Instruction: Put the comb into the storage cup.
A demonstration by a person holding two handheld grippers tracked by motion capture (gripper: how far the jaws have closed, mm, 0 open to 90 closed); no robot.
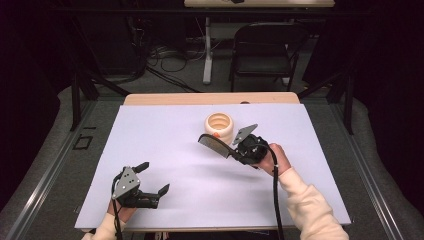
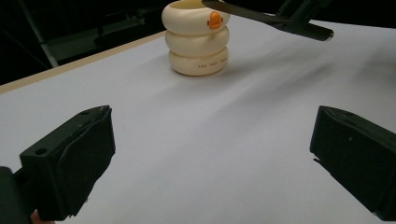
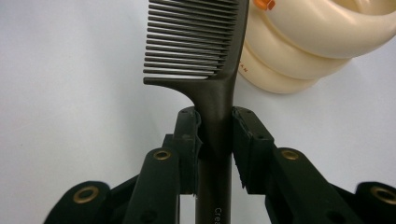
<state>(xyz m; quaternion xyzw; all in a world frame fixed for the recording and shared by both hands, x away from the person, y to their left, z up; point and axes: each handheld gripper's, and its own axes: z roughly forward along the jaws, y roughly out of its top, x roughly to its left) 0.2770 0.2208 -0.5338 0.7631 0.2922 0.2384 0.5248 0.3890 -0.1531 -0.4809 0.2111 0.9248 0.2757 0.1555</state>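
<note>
A dark comb (image 3: 205,51) is clamped by its handle between the pads of my right gripper (image 3: 215,135), which is shut on it. In the high view the comb (image 1: 214,145) sticks out to the left of the right gripper (image 1: 235,152), held above the table just in front of a cream ribbed holder (image 1: 219,128) with a small orange mark. The left gripper view shows that holder (image 2: 196,42) far ahead with the comb (image 2: 268,19) beside its rim. My left gripper (image 1: 152,179) rests near the table's front left, jaws wide apart and empty.
A white sheet (image 1: 165,135) covers the wooden table (image 1: 150,99). Behind the table stand a folding chair (image 1: 265,47) and a desk leg (image 1: 207,50) with cables on the floor. Dark metal frame bars flank both sides.
</note>
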